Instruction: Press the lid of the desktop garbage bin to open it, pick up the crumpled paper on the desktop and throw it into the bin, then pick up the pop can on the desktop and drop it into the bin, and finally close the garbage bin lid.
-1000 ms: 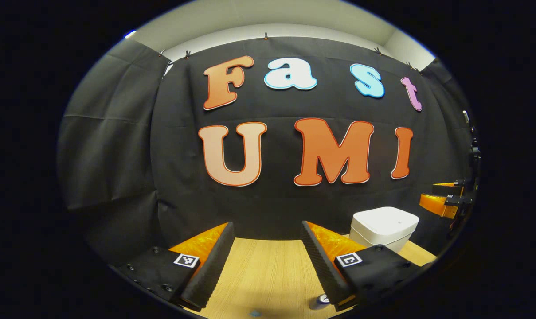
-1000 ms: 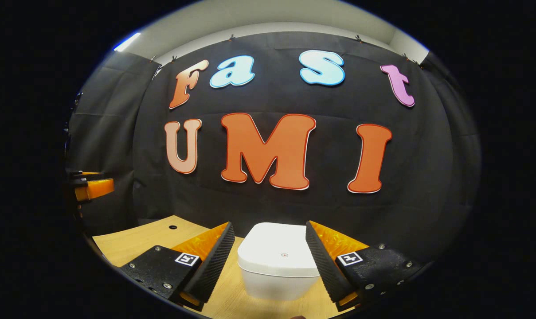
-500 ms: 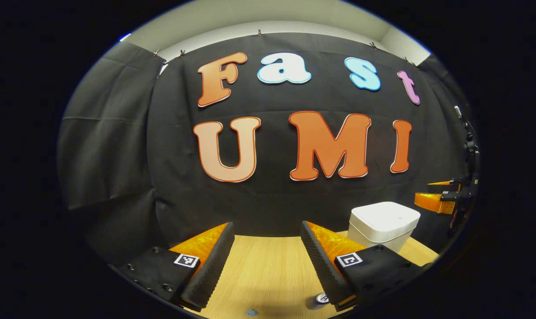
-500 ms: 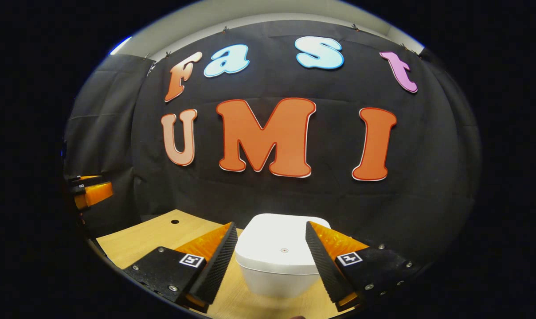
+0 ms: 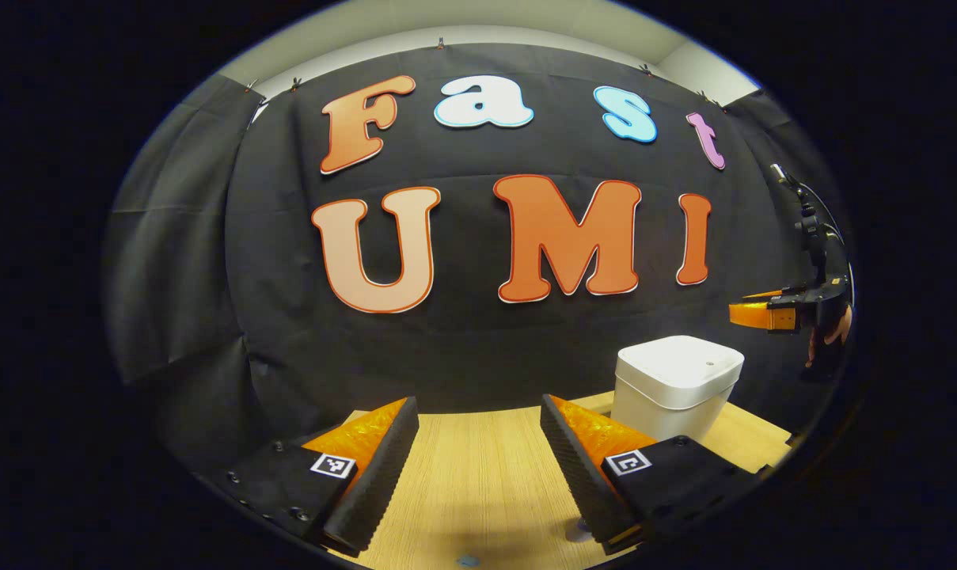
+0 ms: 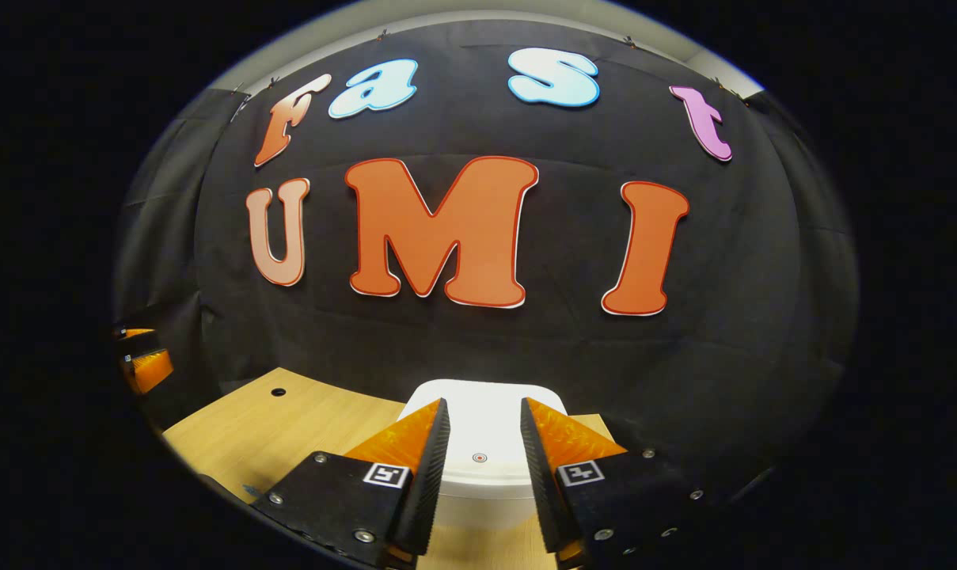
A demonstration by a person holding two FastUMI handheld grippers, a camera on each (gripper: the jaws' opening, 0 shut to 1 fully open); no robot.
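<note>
The white garbage bin (image 5: 676,380) stands on the wooden table (image 5: 478,475) with its lid down, right of my left gripper (image 5: 478,404). That gripper is open and holds nothing. In the right gripper view the bin's lid (image 6: 478,443), with a small dot at its centre, lies just beyond and below my right gripper (image 6: 484,405). Its fingers stand close together with a narrow gap and nothing between them. The right gripper (image 5: 751,309) hovers above the bin's right side in the left gripper view. A sliver of the pop can (image 5: 578,529) peeks out beside the left gripper's right finger.
The black cloth wall rises right behind the bin. The table (image 6: 288,427) has a small round hole (image 6: 277,392) towards its left. My left gripper (image 6: 142,360) is at the far left edge of the right gripper view. A small blue mark (image 5: 469,560) lies on the table.
My right gripper's fingers have drawn much closer together and moved in over the bin lid. The left gripper has shifted a little; the bin now sits higher in its view.
</note>
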